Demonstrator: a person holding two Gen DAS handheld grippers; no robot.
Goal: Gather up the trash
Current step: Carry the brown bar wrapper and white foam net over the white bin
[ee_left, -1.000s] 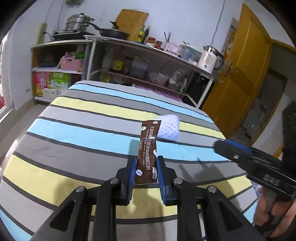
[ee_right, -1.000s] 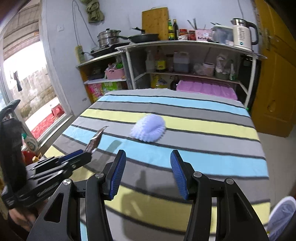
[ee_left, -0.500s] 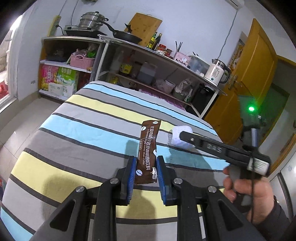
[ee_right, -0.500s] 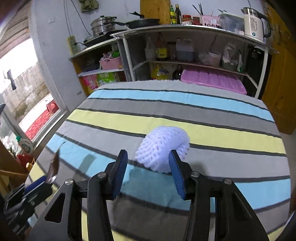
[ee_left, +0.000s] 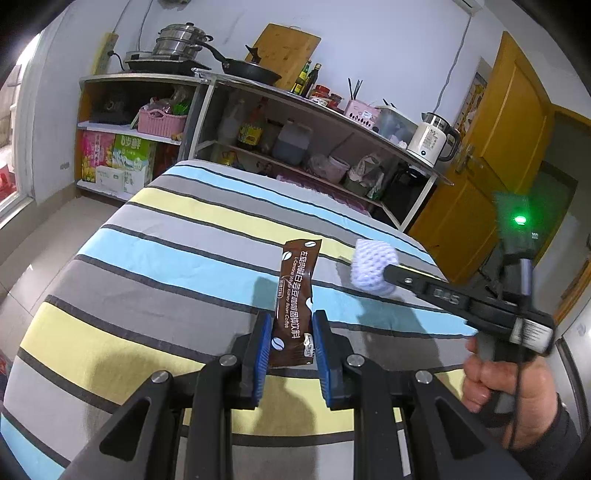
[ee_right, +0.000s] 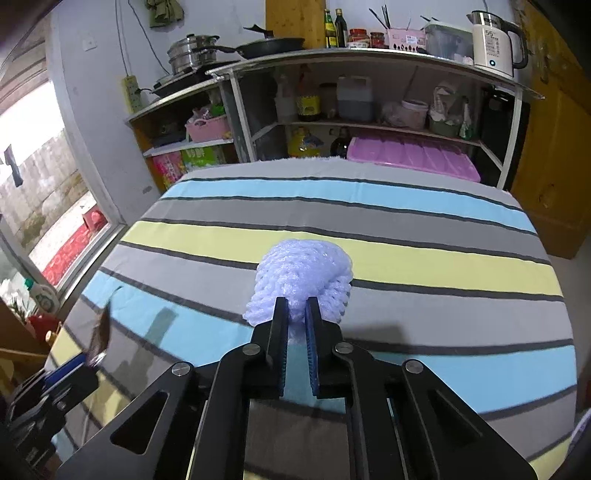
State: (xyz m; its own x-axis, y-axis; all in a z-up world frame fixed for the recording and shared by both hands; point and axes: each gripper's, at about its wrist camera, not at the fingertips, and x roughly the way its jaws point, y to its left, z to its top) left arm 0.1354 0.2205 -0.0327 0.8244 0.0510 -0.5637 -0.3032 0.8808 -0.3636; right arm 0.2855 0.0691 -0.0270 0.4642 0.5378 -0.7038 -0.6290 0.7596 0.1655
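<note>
Two grippers work over a striped cloth (ee_right: 406, 258): the left gripper (ee_left: 291, 332) clamps a brown coffee sachet (ee_left: 295, 295) upright at lower centre, while the right gripper (ee_right: 295, 328) is closing on a white foam net (ee_right: 303, 280) at centre, whose springy mesh could slip free.

You're in a lived-in home, a one-room kitchen and bedroom. A striped bed (ee_right: 369, 258) sits right before metal shelves (ee_right: 369, 59) carrying pots (ee_left: 181, 40), a pan (ee_left: 251, 70), sauce bottles (ee_right: 334, 24), a kettle (ee_right: 493, 37) and a cutting board (ee_left: 284, 51), beside a yellow door (ee_left: 509, 122).
</note>
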